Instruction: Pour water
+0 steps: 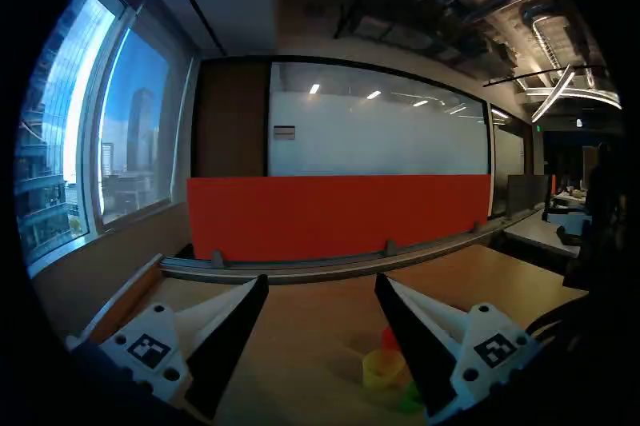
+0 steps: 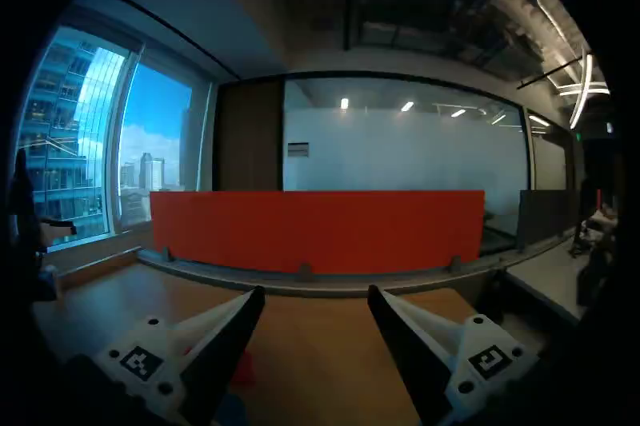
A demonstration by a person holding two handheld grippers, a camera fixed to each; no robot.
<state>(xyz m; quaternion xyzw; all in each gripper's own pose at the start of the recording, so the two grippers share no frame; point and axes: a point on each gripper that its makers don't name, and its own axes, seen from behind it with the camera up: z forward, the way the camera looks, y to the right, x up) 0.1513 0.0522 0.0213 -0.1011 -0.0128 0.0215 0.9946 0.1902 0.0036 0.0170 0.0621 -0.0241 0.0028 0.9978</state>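
In the left gripper view my left gripper (image 1: 320, 286) is open above a wooden desk (image 1: 320, 330), nothing between its fingers. Low down beside its right finger stand small cups: a yellow cup (image 1: 382, 368), a red cup (image 1: 389, 338) behind it and a green one (image 1: 411, 396) partly hidden by the finger. In the right gripper view my right gripper (image 2: 314, 296) is open over the desk (image 2: 328, 354), also holding nothing. A red object (image 2: 244, 368) lies on the desk by its left finger, with something blue (image 2: 232, 410) at the bottom edge.
An orange divider panel (image 1: 336, 214) on a grey rail runs across the back of the desk. Large windows (image 1: 96, 138) stand at the left. More desks and dark chairs (image 2: 592, 266) lie to the right. A dark shape (image 2: 28, 226) shows at the far left.
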